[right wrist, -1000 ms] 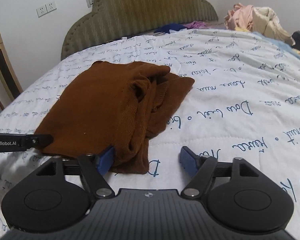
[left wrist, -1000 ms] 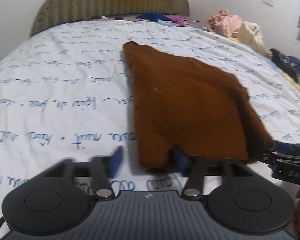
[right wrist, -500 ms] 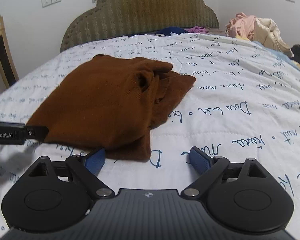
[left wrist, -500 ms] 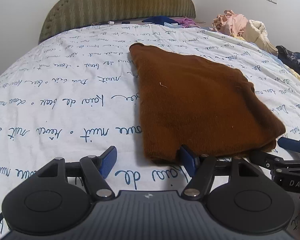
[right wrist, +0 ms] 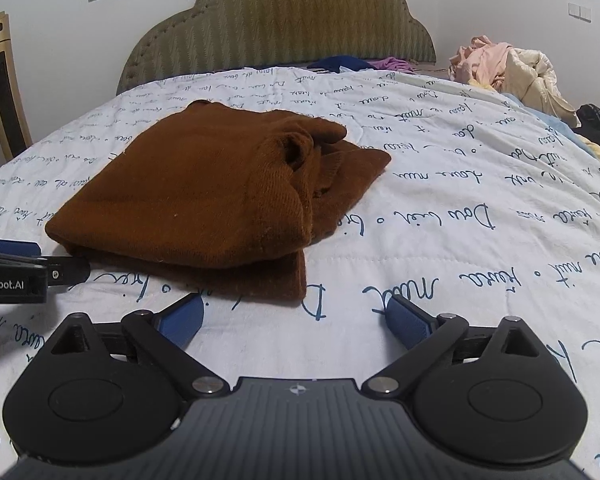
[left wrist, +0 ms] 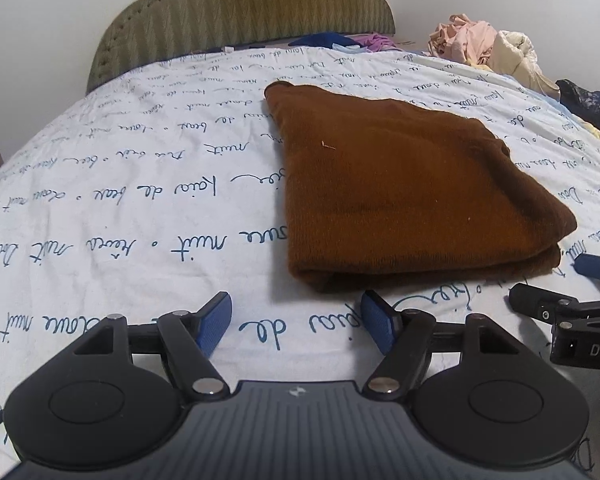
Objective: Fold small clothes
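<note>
A folded brown knit garment (left wrist: 400,188) lies flat on the bed; it also shows in the right wrist view (right wrist: 220,196), with a rumpled sleeve or collar bunched at its right side. My left gripper (left wrist: 296,322) is open and empty, just short of the garment's near edge, not touching it. My right gripper (right wrist: 296,318) is open and empty, a little back from the garment's near right corner. Each gripper's tip shows at the edge of the other's view: the right gripper (left wrist: 556,288) and the left gripper (right wrist: 40,264).
The bed has a white sheet (left wrist: 120,208) printed with blue script and a green padded headboard (left wrist: 244,12). A heap of pink and cream clothes (right wrist: 504,68) lies at the far right, dark clothes (left wrist: 588,104) beside it. A gold standing appliance (right wrist: 4,88) stands left.
Both grippers have drawn back from the garment's near edge, where their fingers were at or under the cloth. The garment now lies flat and folded, untouched.
</note>
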Demonstrator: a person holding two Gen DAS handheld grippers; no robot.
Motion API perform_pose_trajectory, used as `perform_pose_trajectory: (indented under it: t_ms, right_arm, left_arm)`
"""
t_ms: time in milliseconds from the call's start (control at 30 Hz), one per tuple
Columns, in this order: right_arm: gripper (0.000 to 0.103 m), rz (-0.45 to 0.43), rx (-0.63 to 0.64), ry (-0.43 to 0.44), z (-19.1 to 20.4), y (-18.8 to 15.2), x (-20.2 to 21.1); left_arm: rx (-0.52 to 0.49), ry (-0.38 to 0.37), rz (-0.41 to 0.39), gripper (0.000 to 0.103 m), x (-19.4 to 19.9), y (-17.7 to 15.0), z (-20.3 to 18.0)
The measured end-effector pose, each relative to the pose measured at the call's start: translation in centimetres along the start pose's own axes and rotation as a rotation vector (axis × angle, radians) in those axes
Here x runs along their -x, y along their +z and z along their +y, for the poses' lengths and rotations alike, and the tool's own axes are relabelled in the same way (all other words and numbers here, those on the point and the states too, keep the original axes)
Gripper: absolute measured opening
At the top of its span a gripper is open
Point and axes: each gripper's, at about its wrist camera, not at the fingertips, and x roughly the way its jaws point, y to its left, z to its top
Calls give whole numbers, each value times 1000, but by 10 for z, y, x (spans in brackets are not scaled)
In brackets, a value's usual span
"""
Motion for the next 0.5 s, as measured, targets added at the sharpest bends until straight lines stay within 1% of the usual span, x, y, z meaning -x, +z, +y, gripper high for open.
perform_pose_trajectory:
  t_ms: [167,500]
  right_arm:
    - [101,2,16,-15,3,-2,3]
    - [103,4,25,-36,6,-4,5]
  left_arm:
    - [6,35,-25,82,3,-7,-1]
    - [15,76,-55,87,6,-17,-2]
